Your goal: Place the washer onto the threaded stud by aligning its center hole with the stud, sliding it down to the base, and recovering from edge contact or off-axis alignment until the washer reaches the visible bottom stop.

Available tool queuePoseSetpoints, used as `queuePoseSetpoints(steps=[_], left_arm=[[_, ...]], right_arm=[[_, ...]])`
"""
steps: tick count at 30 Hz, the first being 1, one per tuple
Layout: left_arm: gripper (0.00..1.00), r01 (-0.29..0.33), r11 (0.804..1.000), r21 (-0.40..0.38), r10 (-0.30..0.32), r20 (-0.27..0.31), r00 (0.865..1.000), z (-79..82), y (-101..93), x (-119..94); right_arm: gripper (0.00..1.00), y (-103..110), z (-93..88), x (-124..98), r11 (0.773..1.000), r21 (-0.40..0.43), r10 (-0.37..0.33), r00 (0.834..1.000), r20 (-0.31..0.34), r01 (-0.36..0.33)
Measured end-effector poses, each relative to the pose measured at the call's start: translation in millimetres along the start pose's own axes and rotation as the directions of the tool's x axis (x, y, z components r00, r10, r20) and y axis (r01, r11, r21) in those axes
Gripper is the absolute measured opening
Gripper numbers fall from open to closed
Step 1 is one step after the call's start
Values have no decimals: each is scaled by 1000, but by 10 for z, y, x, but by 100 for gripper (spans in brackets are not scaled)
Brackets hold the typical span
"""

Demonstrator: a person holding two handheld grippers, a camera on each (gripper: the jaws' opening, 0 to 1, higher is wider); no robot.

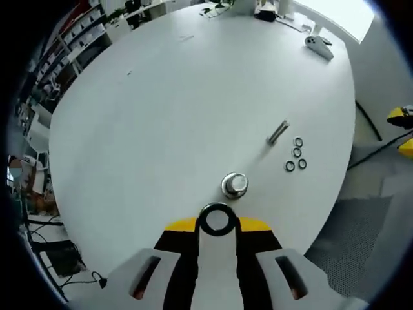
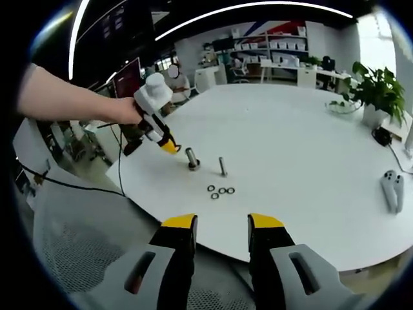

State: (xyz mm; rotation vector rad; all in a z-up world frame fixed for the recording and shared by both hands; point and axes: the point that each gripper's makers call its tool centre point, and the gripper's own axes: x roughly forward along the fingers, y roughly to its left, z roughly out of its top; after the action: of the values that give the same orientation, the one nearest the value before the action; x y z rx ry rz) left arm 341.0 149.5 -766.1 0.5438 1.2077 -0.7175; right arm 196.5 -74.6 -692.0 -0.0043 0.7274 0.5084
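Note:
My left gripper (image 1: pixel 217 223) is shut on a steel washer (image 1: pixel 216 219), which sits flat between its yellow tips. Just beyond the washer stands the threaded stud (image 1: pixel 235 184) on its round base, seen nearly end-on and a short gap away. In the right gripper view a hand holds the left gripper (image 2: pixel 169 147) just left of the stud (image 2: pixel 192 158). My right gripper (image 2: pixel 221 226) is open with nothing between its jaws, hanging off the table's near edge.
A second metal pin (image 1: pixel 278 132) and several loose washers (image 1: pixel 295 155) sit right of the stud on the white round table (image 1: pixel 161 116). A white controller (image 2: pixel 392 188) and a potted plant (image 2: pixel 377 90) stand at the far right. Cables hang off the table's edge.

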Motion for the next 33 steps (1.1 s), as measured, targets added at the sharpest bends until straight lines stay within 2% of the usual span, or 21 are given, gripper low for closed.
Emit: queuePoseSetpoints(steps=[2,9,17,20,27,33], left_arm=[[19,-19,999,38,18,5,1000,35,-8,-18],[19,-2,999,41,2,13,1000,148,-76,-23],[19,-4,996,87,2,23,1000,304,-153,17],[19,-9,992,123,8,7,1000,299,-161,63],[19,-1,990,138,3,-13,1000,305,-168,124],[19,-6,982,189,13,-35,999,298,-174,165]], right_arm=[[33,-1,7,-3,1000,3,0,1000,5,0],[33,-1,4,-5,1000,-1,-1,1000,4,1],[33,-1,11,-1,1000,-6,-1,1000,6,1],[33,-6,6,2,1000,-8,-2,1000,3,2],[33,-10,6,-2,1000,-9,-4,1000,3,4],[32,-14,10,-1,1000,-10,-5,1000,4,5]])
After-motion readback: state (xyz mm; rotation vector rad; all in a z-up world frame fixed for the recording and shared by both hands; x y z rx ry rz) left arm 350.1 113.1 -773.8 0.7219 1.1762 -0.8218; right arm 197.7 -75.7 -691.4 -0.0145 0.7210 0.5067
